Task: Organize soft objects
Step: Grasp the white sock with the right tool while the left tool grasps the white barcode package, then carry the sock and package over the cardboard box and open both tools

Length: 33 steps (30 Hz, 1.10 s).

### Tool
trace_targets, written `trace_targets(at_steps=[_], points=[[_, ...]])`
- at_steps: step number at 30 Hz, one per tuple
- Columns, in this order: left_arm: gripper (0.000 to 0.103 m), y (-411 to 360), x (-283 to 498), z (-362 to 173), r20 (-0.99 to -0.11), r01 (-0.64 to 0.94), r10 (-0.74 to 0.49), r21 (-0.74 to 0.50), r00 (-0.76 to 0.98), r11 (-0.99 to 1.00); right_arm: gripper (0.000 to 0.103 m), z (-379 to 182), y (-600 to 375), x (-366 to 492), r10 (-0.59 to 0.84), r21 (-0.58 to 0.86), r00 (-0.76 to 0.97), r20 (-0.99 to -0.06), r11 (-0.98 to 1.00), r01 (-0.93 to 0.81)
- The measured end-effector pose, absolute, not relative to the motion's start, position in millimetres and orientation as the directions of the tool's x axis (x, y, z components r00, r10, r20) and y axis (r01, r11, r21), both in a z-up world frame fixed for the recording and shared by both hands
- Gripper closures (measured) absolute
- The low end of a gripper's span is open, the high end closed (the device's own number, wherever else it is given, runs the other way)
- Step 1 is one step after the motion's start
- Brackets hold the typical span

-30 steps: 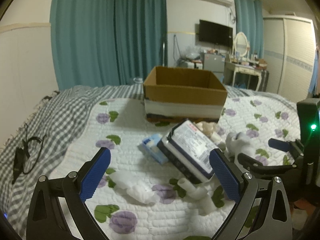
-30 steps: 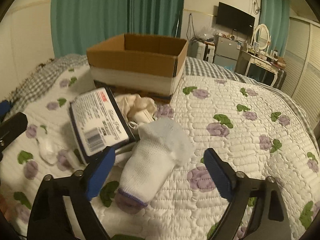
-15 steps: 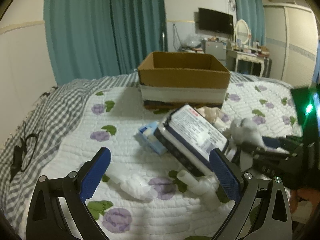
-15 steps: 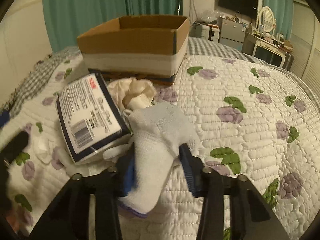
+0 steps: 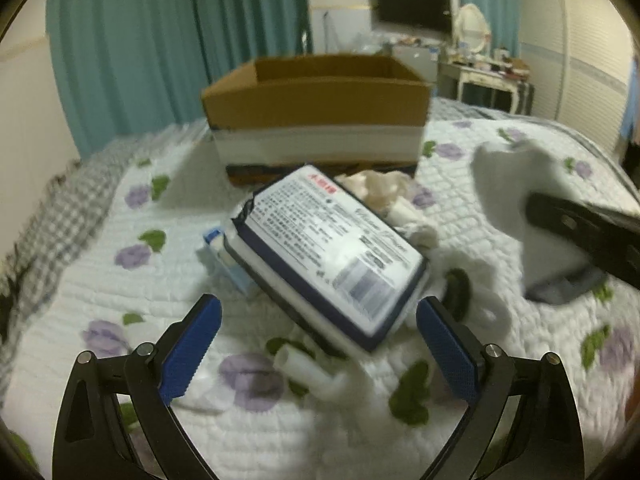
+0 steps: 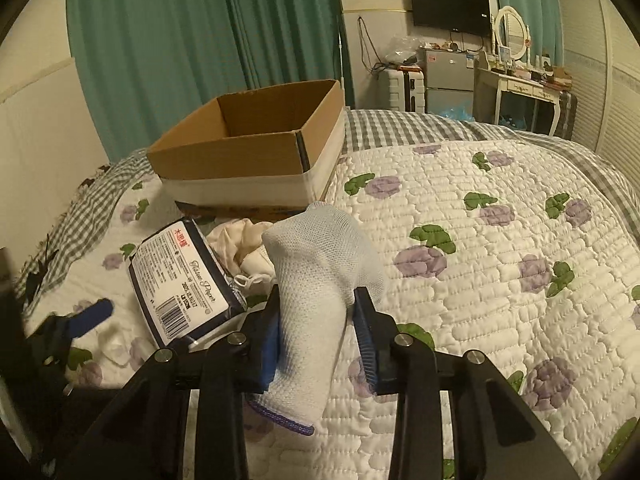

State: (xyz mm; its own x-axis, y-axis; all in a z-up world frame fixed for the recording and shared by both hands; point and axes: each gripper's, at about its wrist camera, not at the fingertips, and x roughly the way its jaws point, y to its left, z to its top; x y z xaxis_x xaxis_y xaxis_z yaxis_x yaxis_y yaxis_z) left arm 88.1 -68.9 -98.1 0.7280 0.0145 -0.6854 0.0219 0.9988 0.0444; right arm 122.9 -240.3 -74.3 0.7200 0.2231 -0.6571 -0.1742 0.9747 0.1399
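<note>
Gripping a white sock (image 6: 320, 280) at mid-length, the right gripper (image 6: 316, 320) had both blue pads pressed into the knit, with the toe standing up ahead of the jaws and the purple-edged cuff hanging below them. The sock was off the quilt (image 6: 500, 240) and carried clear of the pile. That central pinch appeared chosen to keep the limp fabric from folding out of the grip.

The left gripper (image 5: 318, 340) was spread wide and held nothing. It hovered low over the quilt just short of a tissue pack (image 5: 328, 248), which lay tilted across other items, its near end between the open pads but not touching them. I judged this a ready position for the next pickup.

The cardboard box (image 6: 248, 148) sat open-topped on the bed beyond the pile, and what could be seen of its inside was bare. It was likely the intended container, placed within reach of both tools.

Remaining on the quilt were cream cloth (image 6: 240, 240) beside the pack, a small blue packet (image 5: 220, 256) under its left side, and white soft pieces (image 5: 308, 368) in front of the left tool.

Judgement: task at an early stage; the sock needed lifting over the box's near wall before letting go. Risk: the dangling cuff could catch the box rim.
</note>
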Motion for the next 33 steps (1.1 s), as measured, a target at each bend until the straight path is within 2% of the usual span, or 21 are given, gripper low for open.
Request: trace_targets(at_steps=[1, 3, 5, 7, 9, 11, 15, 21, 27, 33], points=[[0.004, -68.0, 98.4, -100.2, -0.696, 0.020, -0.002, 0.018, 0.718, 1.000, 0.070, -75.2, -241.1, 124.2, 0.224, 0.142, 0.719, -0.658, 0.975, -0.173], [0.011, -69.0, 108.8, -104.3, -0.701, 0.015, -0.003, 0.011, 0.713, 1.000, 0.070, -77.6, -241.1, 126.8, 0.223, 0.143, 0.714, -0.663, 0.975, -0.171], [0.012, -72.7, 116.9, -110.0, -0.710, 0.026, -0.012, 0.009, 0.704, 1.000, 0.070, -80.5, -240.3, 128.3, 0.220, 0.140, 0.709, -0.669, 0.975, -0.171], [0.022, -76.4, 118.2, -111.6, -0.706, 0.035, -0.013, 0.016, 0.708, 0.999, 0.070, -82.4, -239.0, 129.1, 0.216, 0.132, 0.707, -0.674, 0.976, -0.172], [0.045, -78.9, 114.5, -110.5, -0.686, 0.045, -0.002, 0.044, 0.727, 0.998, 0.070, -82.7, -237.8, 128.7, 0.216, 0.128, 0.706, -0.674, 0.976, -0.176], [0.056, -76.1, 111.2, -106.0, -0.674, 0.061, -0.005, 0.059, 0.739, 0.996, 0.070, -80.6, -235.4, 126.7, 0.223, 0.124, 0.712, -0.666, 0.974, -0.188], [0.069, -64.7, 105.1, -96.1, -0.668, 0.073, -0.050, 0.007, 0.743, 0.997, 0.070, -72.7, -228.0, 118.8, 0.222, 0.097, 0.726, -0.651, 0.973, -0.211], [0.078, -66.4, 82.5, -75.8, -0.631, 0.095, -0.055, 0.029, 0.774, 0.995, 0.070, -54.5, -221.3, 97.0, 0.216, 0.061, 0.750, -0.625, 0.971, -0.229], [0.079, -61.2, 63.3, -35.8, -0.569, 0.118, -0.082, 0.027, 0.818, 0.993, 0.070, -21.9, -218.2, 75.3, 0.204, 0.018, 0.790, -0.578, 0.971, -0.238], [0.079, -63.3, 57.1, 7.0, -0.505, 0.140, -0.084, 0.075, 0.859, 0.987, 0.070, 6.9, -213.8, 71.8, 0.207, -0.013, 0.817, -0.538, 0.967, -0.254]])
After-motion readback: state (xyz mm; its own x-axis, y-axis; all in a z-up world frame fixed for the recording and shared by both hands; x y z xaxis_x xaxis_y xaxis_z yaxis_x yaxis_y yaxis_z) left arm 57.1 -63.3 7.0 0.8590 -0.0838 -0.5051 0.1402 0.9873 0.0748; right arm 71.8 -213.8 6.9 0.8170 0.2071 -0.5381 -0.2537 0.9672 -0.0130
